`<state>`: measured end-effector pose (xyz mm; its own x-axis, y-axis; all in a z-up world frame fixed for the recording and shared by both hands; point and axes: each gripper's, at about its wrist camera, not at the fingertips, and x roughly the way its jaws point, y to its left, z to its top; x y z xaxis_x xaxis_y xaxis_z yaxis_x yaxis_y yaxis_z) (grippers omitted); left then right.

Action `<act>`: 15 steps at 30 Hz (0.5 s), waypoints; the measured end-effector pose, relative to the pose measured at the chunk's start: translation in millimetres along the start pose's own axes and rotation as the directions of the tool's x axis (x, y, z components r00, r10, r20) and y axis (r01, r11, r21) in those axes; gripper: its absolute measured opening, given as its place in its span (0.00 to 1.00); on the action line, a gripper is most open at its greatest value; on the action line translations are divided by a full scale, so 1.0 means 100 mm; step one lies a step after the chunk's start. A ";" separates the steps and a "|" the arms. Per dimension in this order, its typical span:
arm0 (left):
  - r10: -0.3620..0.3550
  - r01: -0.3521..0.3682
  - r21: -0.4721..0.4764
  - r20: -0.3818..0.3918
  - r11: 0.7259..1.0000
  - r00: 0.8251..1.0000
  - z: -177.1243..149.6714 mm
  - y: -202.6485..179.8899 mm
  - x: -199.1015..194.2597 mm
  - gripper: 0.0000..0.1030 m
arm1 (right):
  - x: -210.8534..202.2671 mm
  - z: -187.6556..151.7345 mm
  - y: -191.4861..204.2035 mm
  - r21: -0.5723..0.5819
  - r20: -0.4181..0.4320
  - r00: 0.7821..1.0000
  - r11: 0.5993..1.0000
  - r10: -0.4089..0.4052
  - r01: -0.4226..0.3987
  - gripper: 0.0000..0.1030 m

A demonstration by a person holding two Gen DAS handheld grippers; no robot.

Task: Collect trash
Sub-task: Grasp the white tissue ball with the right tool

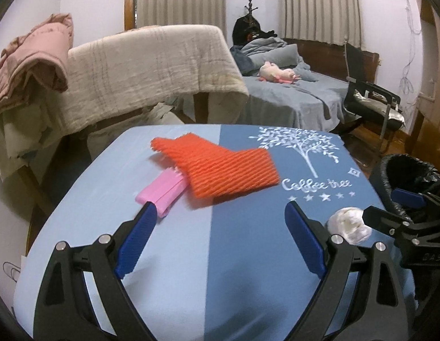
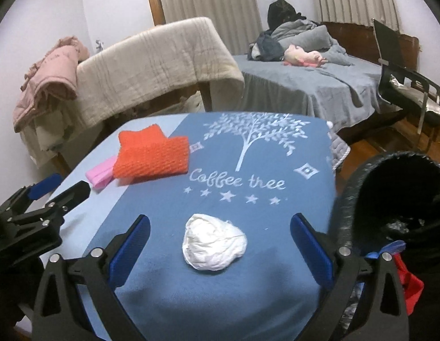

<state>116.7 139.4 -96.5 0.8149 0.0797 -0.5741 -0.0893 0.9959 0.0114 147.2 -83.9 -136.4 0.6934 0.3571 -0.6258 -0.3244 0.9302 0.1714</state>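
An orange foam net [image 1: 220,167] [image 2: 151,156] lies on the blue table cloth [image 1: 191,255] [image 2: 220,298], partly over a pink wrapper [image 1: 160,193] [image 2: 99,174]. A crumpled white paper ball [image 2: 213,243] [image 1: 349,224] lies nearer the front. My left gripper [image 1: 220,213] is open and empty, just short of the pink wrapper and orange net. My right gripper [image 2: 218,224] is open, its fingers on either side of the paper ball, not touching it. A bin with a black bag [image 2: 396,199] [image 1: 410,182] stands at the table's right edge.
Beyond the table stand a rack draped with a beige blanket [image 1: 151,68] and pink clothes [image 1: 29,65], a bed with grey bedding [image 1: 291,93] and a black chair [image 1: 373,102]. Something red and blue [image 2: 404,281] hangs beside the bin.
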 end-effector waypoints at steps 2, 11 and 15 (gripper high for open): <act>0.003 -0.003 -0.004 -0.010 1.000 1.000 -0.03 0.03 0.03 0.86 | 0.07 -0.02 0.04 -0.010 -0.017 1.000 1.000 0.000 -0.001 0.94; 0.003 -0.004 -0.014 -0.041 1.000 0.999 -0.15 0.10 0.14 0.86 | 0.27 -0.10 0.10 -0.036 -0.081 0.997 0.999 -0.013 0.010 0.89; 0.002 -0.003 -0.024 -0.049 1.000 0.999 -0.17 0.12 0.16 0.86 | 0.35 -0.11 0.09 -0.036 -0.114 0.993 0.999 -0.013 0.009 0.81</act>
<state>119.1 152.3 -119.4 0.7857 0.0793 -0.6135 -0.1055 0.9944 -0.0067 161.0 -64.0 -164.9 0.6198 0.3330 -0.7106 -0.3411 0.9298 0.1382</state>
